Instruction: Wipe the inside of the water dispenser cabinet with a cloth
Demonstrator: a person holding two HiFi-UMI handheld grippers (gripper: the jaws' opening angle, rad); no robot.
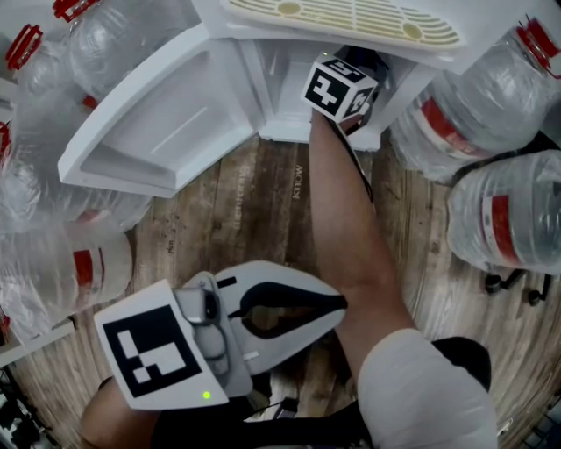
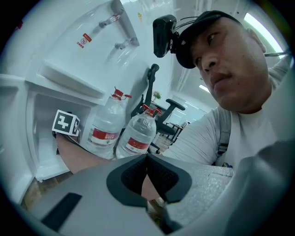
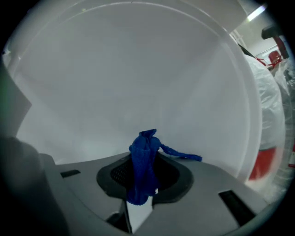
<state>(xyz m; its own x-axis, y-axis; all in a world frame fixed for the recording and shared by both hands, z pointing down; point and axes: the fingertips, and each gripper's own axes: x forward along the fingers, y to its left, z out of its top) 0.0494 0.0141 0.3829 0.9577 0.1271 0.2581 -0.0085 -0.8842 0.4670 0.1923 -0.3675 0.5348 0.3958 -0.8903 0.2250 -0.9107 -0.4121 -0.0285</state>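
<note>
The white water dispenser cabinet (image 1: 280, 96) stands open at the top of the head view, its door (image 1: 162, 131) swung out to the left. My right gripper (image 1: 344, 88) reaches into the cabinet opening; only its marker cube shows there. In the right gripper view its jaws are shut on a bunched blue cloth (image 3: 144, 161), close to the cabinet's white inner wall (image 3: 129, 78). My left gripper (image 1: 337, 302) is held low near my body, away from the cabinet, jaws shut with nothing between them (image 2: 147, 159).
Large water bottles with red labels crowd both sides: several at the left (image 1: 53, 254) and at the right (image 1: 508, 219). A perforated drip tray (image 1: 351, 19) lies atop the dispenser. The floor is wood planks (image 1: 254, 202). Office chairs (image 2: 168, 108) stand behind the bottles.
</note>
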